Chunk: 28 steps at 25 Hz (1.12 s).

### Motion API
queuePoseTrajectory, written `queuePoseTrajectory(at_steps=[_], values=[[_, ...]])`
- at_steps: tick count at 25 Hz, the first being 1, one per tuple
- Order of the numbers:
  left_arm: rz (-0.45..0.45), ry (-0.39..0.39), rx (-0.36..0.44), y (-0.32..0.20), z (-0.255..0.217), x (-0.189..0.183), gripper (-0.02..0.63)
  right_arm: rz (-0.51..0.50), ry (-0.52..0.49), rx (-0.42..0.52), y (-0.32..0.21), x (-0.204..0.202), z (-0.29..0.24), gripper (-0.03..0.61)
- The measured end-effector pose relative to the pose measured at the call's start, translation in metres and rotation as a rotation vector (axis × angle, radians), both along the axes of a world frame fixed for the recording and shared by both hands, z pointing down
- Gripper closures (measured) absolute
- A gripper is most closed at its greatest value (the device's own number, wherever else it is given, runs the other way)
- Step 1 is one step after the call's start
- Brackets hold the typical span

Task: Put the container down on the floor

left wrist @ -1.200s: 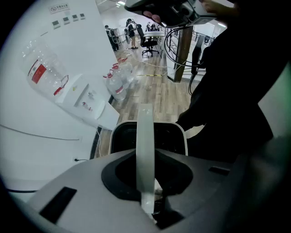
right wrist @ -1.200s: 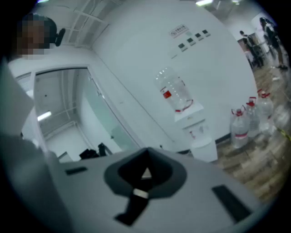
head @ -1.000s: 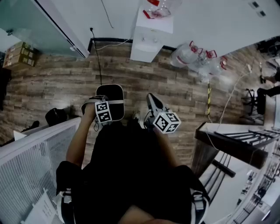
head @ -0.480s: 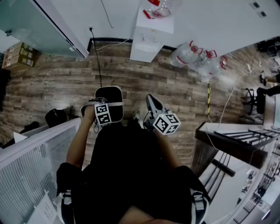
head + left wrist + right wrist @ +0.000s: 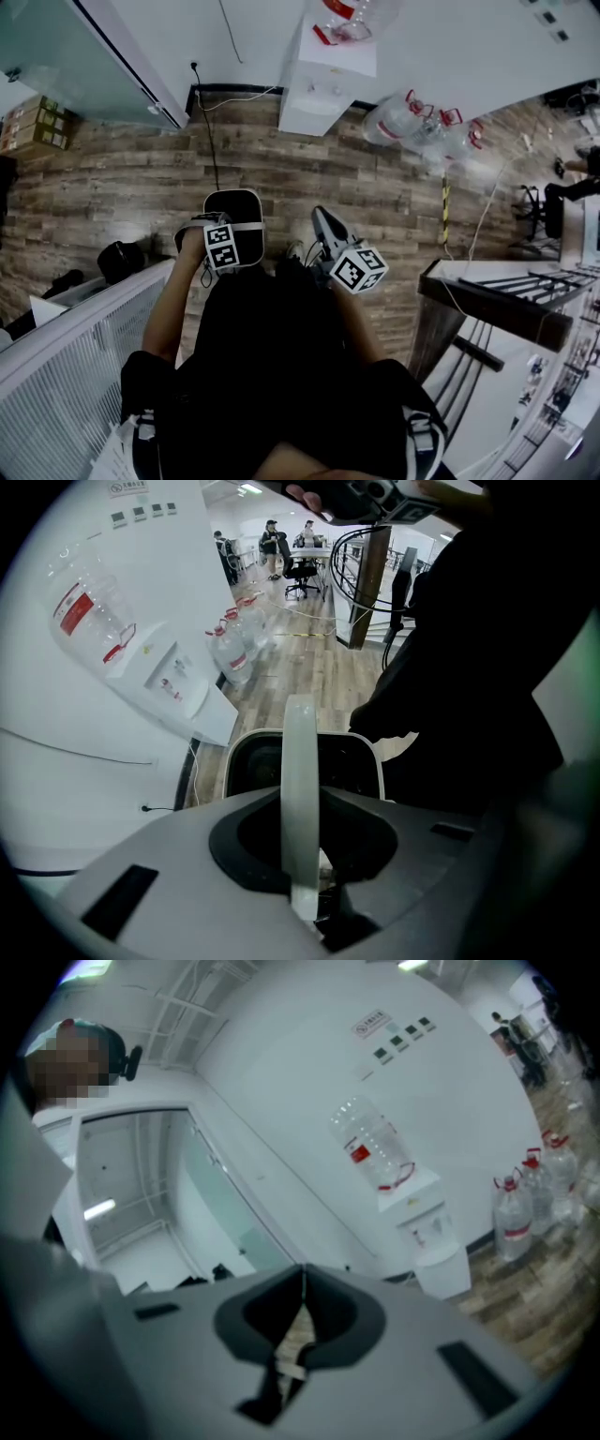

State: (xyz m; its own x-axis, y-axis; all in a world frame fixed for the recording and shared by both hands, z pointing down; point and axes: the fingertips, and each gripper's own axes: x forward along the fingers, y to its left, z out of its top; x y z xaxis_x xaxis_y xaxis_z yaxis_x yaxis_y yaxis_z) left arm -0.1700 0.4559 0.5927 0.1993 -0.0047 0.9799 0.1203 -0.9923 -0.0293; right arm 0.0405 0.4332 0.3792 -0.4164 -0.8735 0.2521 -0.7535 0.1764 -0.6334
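The container (image 5: 236,204) was held clear of the floor (image 5: 112,187) – setting it down was left to do – hung just below the left gripper (image 5: 226,234), pinched by its white handle (image 5: 300,771), the right gripper (image 5: 301,1309) pressed together, empty.

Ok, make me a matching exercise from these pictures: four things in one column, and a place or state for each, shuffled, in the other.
Things
1. container
2. right gripper
3. water dispenser
4. spare bottles

Places or states
A. against the white wall
B. jaws shut, nothing between them
C. on the floor beside the dispenser
D. held by its handle in the left gripper

Pairs: 1-D, 2-B, 3-A, 4-C
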Motion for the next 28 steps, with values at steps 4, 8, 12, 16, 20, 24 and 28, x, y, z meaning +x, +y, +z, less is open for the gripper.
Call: queuePoseTrajectory(at_steps=[4, 8, 12, 16, 20, 24, 28], values=[[0.025, 0.002, -0.009, -0.008, 0.013, -0.014, 0.532, 0.021, 0.003, -0.011, -0.005, -0.022, 0.010, 0.545], [0.047, -0.009, -0.007, -0.025, 0.026, -0.023, 0.532, 0.023, 0.007, -0.014, -0.016, -0.036, 0.013, 0.545], [0.066, -0.009, -0.005, -0.041, 0.031, -0.028, 0.532, 0.015, 0.008, -0.018, -0.031, -0.039, 0.017, 0.545], [0.073, -0.015, -0.003, -0.064, 0.035, -0.030, 0.532, 0.017, 0.005, -0.020, -0.059, -0.033, 0.024, 0.545], [0.044, -0.018, -0.021, -0.090, 0.035, -0.026, 0.532, 0.018, 0.007, -0.016, -0.092, -0.026, 0.028, 0.545], [0.027, -0.027, -0.029, -0.126, 0.038, -0.013, 0.532, 0.039, 0.095, -0.021, -0.134, -0.007, 0.038, 0.545], [0.008, -0.030, -0.039, -0.158, 0.039, 0.006, 0.532, 0.061, 0.214, -0.043, -0.174, 0.017, 0.045, 0.545]])
